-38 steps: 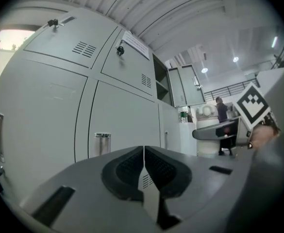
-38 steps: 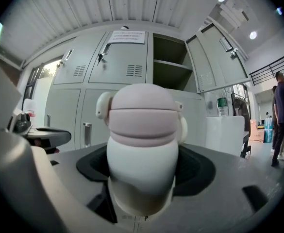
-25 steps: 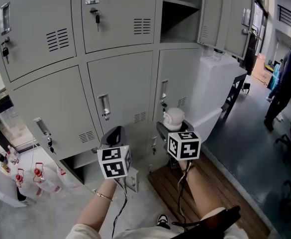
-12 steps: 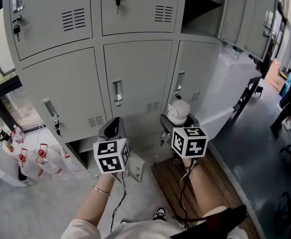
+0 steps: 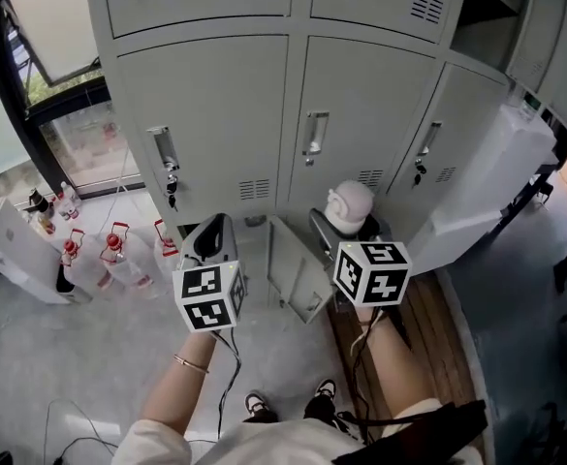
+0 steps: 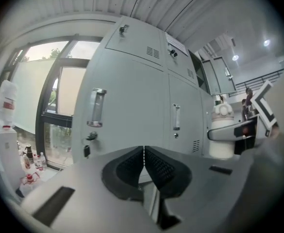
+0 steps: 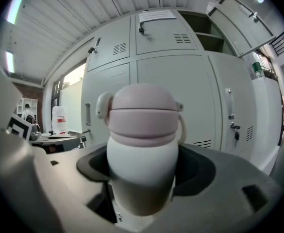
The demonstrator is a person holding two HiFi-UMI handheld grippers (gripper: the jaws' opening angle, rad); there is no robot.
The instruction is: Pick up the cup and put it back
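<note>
The cup (image 7: 142, 149) is a white tumbler with a pale pink lid and a side handle. It stands upright between the jaws of my right gripper (image 7: 142, 171), which is shut on its body. In the head view the cup (image 5: 349, 206) pokes up in front of the right gripper (image 5: 346, 229), held in the air before the grey lockers (image 5: 361, 105). My left gripper (image 5: 210, 235) hangs to its left, with nothing in it; in its own view the left gripper (image 6: 143, 163) has its pads touching. From there the cup (image 6: 223, 135) shows at the right.
A low locker door (image 5: 298, 274) stands open between the grippers, near the floor. Clear bottles with red caps (image 5: 109, 260) and a white box (image 5: 12, 250) sit on the floor at left. A white cabinet (image 5: 496, 182) stands at right, beside a wooden floor strip (image 5: 428, 308).
The head view has swung down and left: lockers slid up, the open low door and bottles came nearer the centre. Both grippers keep their places, the cup still in the right one.
</note>
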